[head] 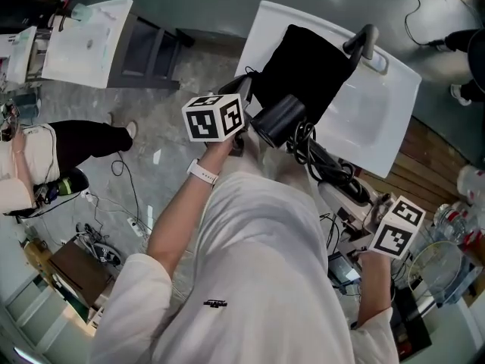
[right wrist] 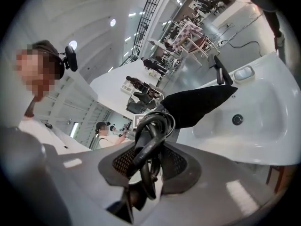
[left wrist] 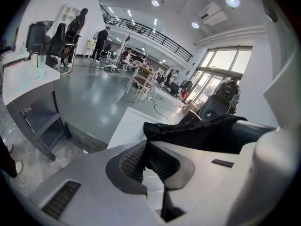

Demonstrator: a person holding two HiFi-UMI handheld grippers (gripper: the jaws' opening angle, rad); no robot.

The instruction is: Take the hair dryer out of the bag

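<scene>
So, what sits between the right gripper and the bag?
The hair dryer and its coiled cord, running from the right gripper up to the bag; clearest in the head view.

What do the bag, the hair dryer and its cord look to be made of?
The bag looks like soft, matte black cloth: it bunches where the left gripper pinches it. The hair dryer is probably hard plastic, dark grey, with a slight sheen on its smooth barrel. The cord seems rubber-sheathed, black, bending in glossy loops in the right gripper.
</scene>
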